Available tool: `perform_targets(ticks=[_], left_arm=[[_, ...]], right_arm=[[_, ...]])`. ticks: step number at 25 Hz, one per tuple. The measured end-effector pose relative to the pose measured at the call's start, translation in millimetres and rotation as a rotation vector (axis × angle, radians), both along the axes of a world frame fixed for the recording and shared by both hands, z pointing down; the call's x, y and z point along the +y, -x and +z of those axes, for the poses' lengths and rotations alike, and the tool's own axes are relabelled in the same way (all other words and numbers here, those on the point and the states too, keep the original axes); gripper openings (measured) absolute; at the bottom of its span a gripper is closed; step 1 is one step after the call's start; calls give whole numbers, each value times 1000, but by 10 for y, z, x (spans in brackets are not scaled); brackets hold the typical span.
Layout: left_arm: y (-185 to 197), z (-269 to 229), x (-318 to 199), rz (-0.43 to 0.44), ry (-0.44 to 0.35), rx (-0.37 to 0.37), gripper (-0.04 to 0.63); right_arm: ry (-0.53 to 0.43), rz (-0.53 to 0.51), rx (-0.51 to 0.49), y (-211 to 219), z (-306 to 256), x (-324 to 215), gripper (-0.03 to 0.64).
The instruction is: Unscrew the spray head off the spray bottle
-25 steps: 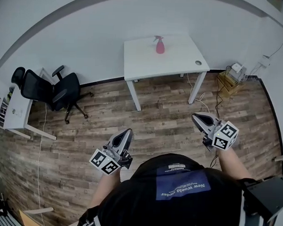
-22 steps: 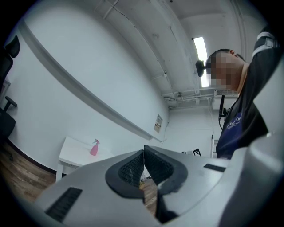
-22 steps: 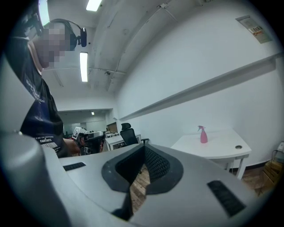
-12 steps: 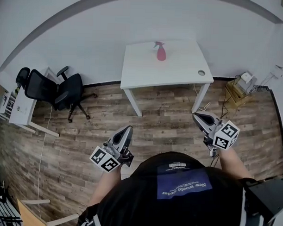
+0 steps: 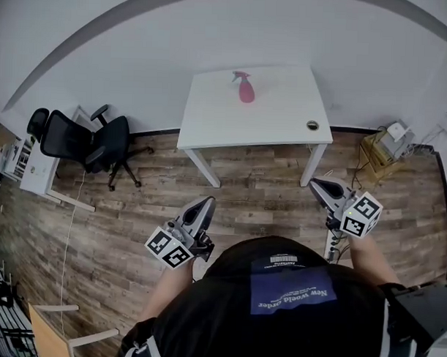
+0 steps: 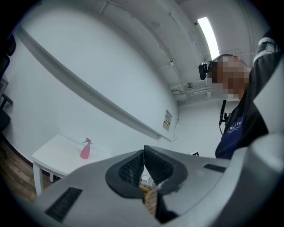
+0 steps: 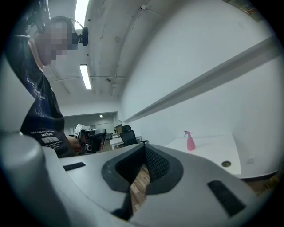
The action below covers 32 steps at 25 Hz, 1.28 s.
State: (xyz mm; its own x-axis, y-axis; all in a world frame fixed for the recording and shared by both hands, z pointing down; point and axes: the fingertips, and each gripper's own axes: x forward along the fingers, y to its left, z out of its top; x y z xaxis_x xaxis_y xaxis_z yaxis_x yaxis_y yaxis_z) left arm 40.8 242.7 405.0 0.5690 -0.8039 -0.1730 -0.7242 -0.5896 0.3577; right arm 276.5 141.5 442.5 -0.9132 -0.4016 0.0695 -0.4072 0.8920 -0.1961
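**Both grippers shut and empty, bottle across the room**

Head view: the pink spray bottle [image 5: 245, 90] stands upright near the back edge of the white table [image 5: 269, 121], with its spray head [image 5: 236, 76] on. My left gripper [image 5: 205, 203] and right gripper [image 5: 316, 185] sit low beside my body over the wood floor, well apart from the bottle. I judge nothing is within reach yet.

Left gripper view: the jaws meet with nothing between them, probably closed just for carrying. The bottle shows small, off to the left.

Right gripper view: the jaws are likewise together and empty. Both gripper views show the bottle side-on, a profile the steep head view flattens, but only the head view shows both grippers' distance from it.
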Motion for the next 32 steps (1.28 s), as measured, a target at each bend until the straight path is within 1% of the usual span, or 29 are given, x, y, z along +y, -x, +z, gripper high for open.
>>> perform_targets(ticks=[3, 7, 10, 15, 18, 22, 27, 32], left_arm=[[-74, 34, -211, 17, 11, -14, -9], [-82, 26, -503, 51, 2, -10, -9], [-8, 68, -725, 80, -4, -3, -9], [312, 136, -1220, 141, -21, 28, -9], [575, 103, -1497, 181, -33, 24, -9], [1016, -31, -1872, 210, -60, 11, -9], [1597, -27, -2193, 217, -60, 14, -9], [2134, 31, -2451, 192, -54, 20, -9]], right_arm=[[14, 15, 6, -120, 103, -148, -5], [28, 51, 16, -190, 150, -373, -5], [22, 72, 35, -117, 155, -520, -6], [1, 127, 71, 168, 139, -852, -5], [2, 162, 76, 435, 100, -1048, -5], [-32, 164, 87, 956, -85, -1349, -6], [-34, 154, 100, 1581, -126, -1654, -5], [-27, 125, 94, 2123, -99, -1953, -5]])
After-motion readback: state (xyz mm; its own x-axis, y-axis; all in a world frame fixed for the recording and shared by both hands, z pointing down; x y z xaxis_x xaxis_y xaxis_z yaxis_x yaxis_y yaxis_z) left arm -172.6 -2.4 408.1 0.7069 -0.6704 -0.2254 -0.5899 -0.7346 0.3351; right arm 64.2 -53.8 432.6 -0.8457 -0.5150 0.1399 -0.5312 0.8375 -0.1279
